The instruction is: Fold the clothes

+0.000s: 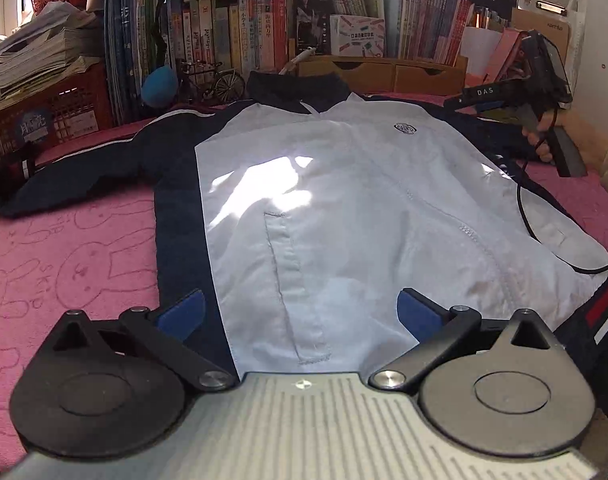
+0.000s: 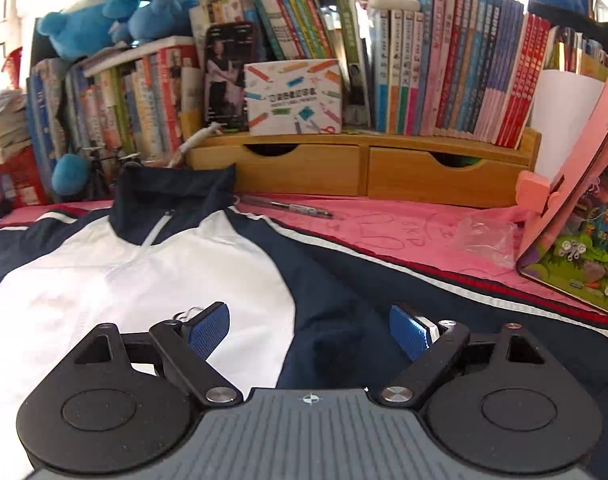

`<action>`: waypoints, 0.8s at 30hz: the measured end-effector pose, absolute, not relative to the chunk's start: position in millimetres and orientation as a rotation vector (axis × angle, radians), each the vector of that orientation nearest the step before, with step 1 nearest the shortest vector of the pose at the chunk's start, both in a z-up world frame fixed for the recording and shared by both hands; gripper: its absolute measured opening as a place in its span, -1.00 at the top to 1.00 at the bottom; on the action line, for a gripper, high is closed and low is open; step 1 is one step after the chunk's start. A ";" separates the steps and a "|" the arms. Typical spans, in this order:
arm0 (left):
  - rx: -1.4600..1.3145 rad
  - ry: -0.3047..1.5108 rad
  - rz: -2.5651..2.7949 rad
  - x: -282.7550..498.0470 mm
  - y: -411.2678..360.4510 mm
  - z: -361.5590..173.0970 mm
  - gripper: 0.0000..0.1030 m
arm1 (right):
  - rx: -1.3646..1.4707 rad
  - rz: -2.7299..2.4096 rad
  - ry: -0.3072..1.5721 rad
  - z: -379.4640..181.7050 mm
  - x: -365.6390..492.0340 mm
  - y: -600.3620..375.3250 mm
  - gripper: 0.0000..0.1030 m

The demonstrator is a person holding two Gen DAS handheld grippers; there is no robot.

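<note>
A white and navy zip jacket (image 1: 344,200) lies flat, front up, on a pink cloth, collar toward the books. Its left sleeve (image 1: 84,168) stretches out to the left. My left gripper (image 1: 300,312) is open and empty, just above the jacket's lower hem. My right gripper (image 2: 308,328) is open and empty above the jacket (image 2: 144,280) near its right shoulder and navy sleeve (image 2: 384,276). The right gripper also shows in the left wrist view (image 1: 536,96), held in a hand over the right sleeve, with a black cable trailing across the jacket.
A pink bunny-print cloth (image 1: 64,272) covers the table. Behind stand rows of books (image 2: 444,64), a wooden drawer unit (image 2: 364,168), a red crate with papers (image 1: 44,108) and a model bicycle (image 1: 212,80). A pen (image 2: 288,208), clear plastic wrap (image 2: 484,236) and a pink-edged box (image 2: 576,220) lie at the right.
</note>
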State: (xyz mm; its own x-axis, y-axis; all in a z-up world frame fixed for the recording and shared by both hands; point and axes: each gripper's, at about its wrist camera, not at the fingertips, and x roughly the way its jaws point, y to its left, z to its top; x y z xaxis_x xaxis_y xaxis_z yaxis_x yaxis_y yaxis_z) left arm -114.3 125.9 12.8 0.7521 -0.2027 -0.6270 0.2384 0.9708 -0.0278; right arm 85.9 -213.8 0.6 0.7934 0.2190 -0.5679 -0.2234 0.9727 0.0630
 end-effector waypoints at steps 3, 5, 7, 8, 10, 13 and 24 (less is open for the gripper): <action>0.024 0.653 -0.298 -85.3 126.7 38.8 -1.00 | 0.025 0.411 0.633 -3.1 39.2 -209.0 -0.71; 0.046 0.630 -0.328 -54.2 110.0 51.9 -1.00 | 0.067 0.517 0.668 -8.0 15.2 -206.6 -0.71; 0.094 0.612 -0.344 -19.0 79.9 54.3 -1.00 | 0.080 0.548 0.696 -12.2 6.7 -204.8 -0.70; 0.120 0.605 -0.352 -0.8 63.0 53.8 -1.00 | 0.077 0.536 0.705 -13.2 7.3 -203.9 -0.70; 0.158 0.607 -0.364 35.4 25.1 47.7 -1.00 | 0.071 0.481 0.725 -18.7 16.5 -207.8 -0.70; 0.173 0.636 -0.372 81.8 -27.1 29.0 -1.00 | 0.068 0.407 0.710 -25.9 39.2 -228.0 -0.51; 0.185 0.708 -0.399 124.7 -103.3 -24.7 -1.00 | 0.365 -0.256 0.517 6.3 -24.1 -420.4 -0.91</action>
State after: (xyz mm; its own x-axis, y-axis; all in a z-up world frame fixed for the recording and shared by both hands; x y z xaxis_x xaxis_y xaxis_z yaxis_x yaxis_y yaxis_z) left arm 124.7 -103.3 -24.7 0.6886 -0.2920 -0.6638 0.4159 0.9089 0.0316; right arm -24.1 -420.4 6.3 0.8398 -0.1462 -0.5228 0.3276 0.9044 0.2735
